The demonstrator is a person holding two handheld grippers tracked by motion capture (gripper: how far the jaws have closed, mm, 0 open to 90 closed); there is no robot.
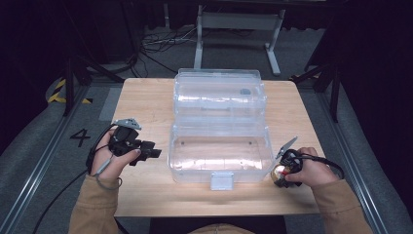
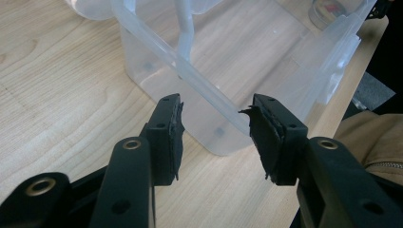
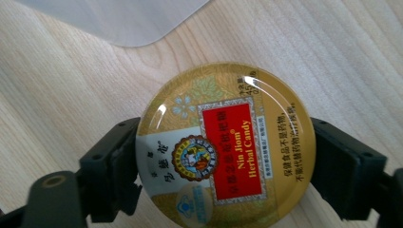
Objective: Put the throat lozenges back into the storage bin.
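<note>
A round gold candy tin (image 3: 223,147) with a red label sits between the jaws of my right gripper (image 3: 225,159), which is shut on its rim just above the wooden table. In the high view the tin (image 1: 278,171) and right gripper (image 1: 280,170) are close to the front right corner of a clear plastic box (image 1: 219,173). The box's lid (image 1: 219,90) stands open at the back. My left gripper (image 1: 155,152) is open beside the box's left wall, with nothing between its fingers (image 2: 168,128). The near corner of the box (image 2: 228,137) lies just beyond them.
The wooden table (image 1: 146,102) carries the box in its middle. A white latch (image 1: 222,181) hangs from the box's front wall. Beyond the table lie floor cables (image 1: 156,44) and a white stand (image 1: 238,29). A corner of the box (image 3: 119,19) lies just past the tin.
</note>
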